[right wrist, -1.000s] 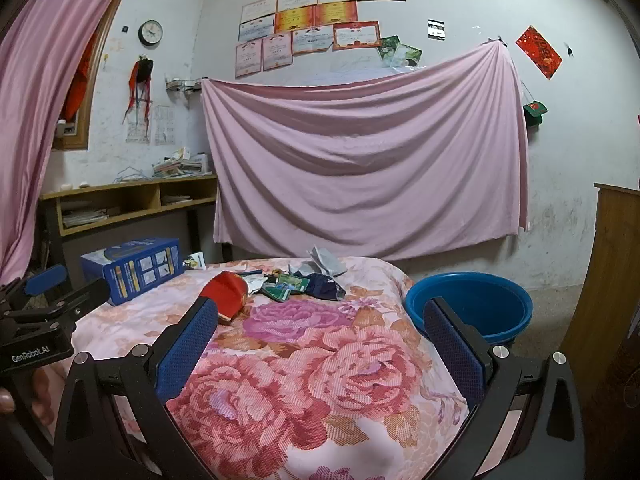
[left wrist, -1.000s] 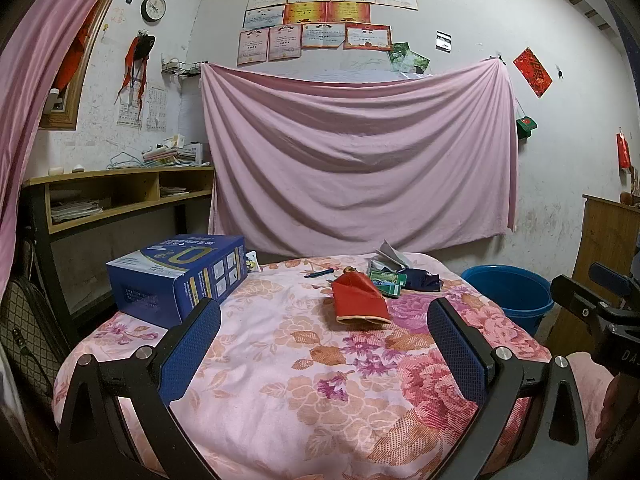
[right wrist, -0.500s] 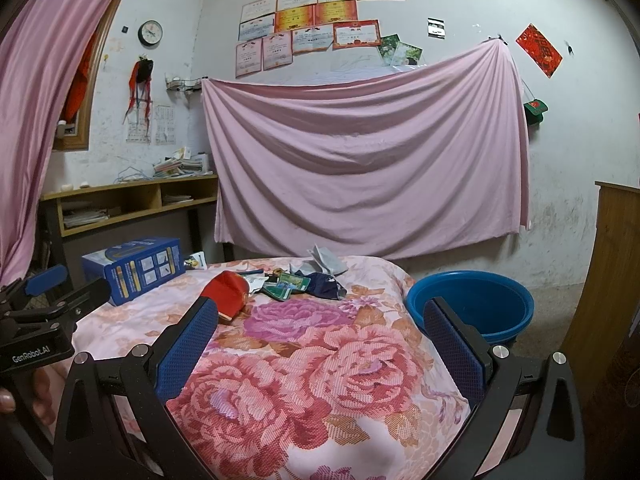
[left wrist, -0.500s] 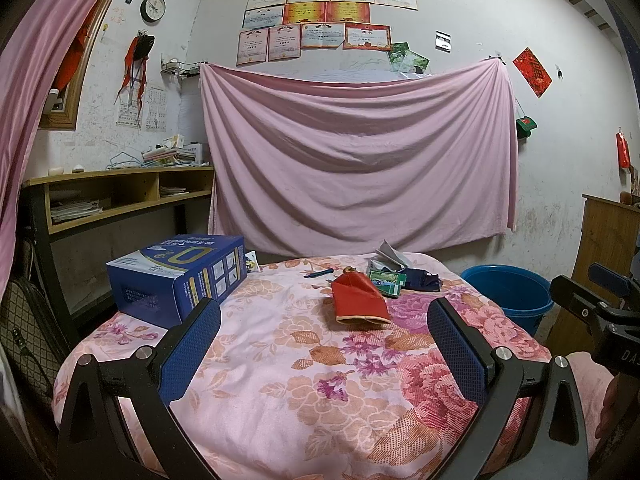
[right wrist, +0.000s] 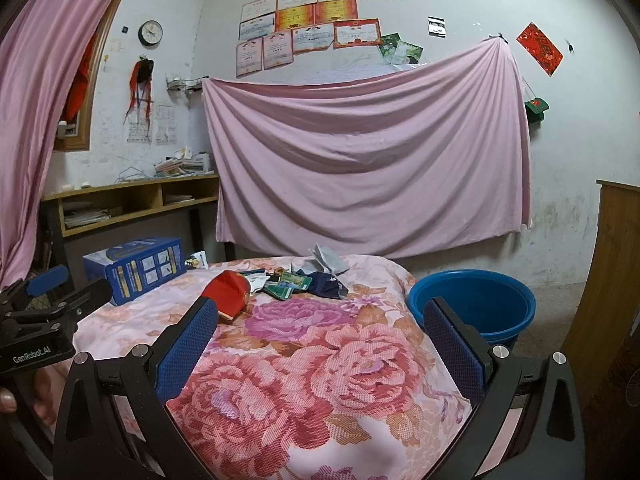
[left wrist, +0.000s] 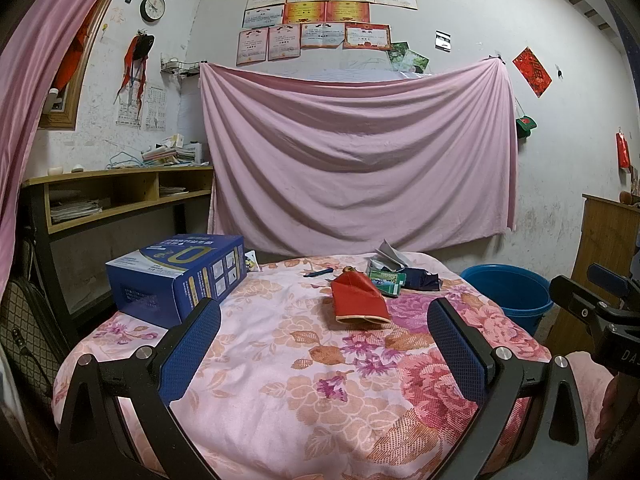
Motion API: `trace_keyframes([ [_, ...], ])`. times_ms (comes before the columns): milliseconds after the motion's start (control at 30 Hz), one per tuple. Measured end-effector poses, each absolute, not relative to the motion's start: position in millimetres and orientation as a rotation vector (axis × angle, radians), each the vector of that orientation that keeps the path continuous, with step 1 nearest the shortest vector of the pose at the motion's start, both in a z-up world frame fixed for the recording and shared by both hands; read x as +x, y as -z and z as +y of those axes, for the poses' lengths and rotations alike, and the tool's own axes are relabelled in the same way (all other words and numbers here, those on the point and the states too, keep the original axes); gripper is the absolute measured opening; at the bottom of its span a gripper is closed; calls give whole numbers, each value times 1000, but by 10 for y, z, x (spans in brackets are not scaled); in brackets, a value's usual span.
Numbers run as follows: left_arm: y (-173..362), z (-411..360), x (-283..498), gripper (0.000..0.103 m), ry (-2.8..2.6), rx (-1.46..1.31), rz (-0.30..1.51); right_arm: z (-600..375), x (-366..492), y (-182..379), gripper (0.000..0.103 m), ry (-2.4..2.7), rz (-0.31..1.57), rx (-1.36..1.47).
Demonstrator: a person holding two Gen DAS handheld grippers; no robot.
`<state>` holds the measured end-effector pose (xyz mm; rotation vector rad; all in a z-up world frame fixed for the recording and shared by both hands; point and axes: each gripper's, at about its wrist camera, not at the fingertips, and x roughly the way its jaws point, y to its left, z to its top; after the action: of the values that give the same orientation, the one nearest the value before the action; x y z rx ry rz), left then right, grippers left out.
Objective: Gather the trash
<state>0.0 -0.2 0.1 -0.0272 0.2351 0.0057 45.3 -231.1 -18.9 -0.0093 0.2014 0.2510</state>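
Observation:
A red pouch-like wrapper (left wrist: pixel 358 295) lies on the floral-covered table (left wrist: pixel 280 380); it also shows in the right wrist view (right wrist: pixel 228 290). Behind it sits a pile of trash: green packets (left wrist: pixel 386 282), a dark blue wrapper (left wrist: pixel 420 280) and grey paper (left wrist: pixel 388 252); the same pile shows in the right wrist view (right wrist: pixel 304 280). A blue plastic tub (right wrist: pixel 472 306) stands on the floor to the right of the table, also seen in the left wrist view (left wrist: pixel 504 292). My left gripper (left wrist: pixel 324 340) is open and empty over the near table. My right gripper (right wrist: pixel 320 340) is open and empty too.
A blue carton (left wrist: pixel 176 276) stands at the table's left. A wooden shelf desk (left wrist: pixel 116 196) is against the left wall, a wooden cabinet (right wrist: pixel 608 280) at the right. A pink sheet (left wrist: pixel 356 152) hangs on the back wall.

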Motion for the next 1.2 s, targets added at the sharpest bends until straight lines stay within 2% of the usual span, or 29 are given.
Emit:
trace_keyframes([
  [1200, -1, -2, 0, 101, -6, -27, 236, -2304, 438, 190, 103, -251, 204, -7],
])
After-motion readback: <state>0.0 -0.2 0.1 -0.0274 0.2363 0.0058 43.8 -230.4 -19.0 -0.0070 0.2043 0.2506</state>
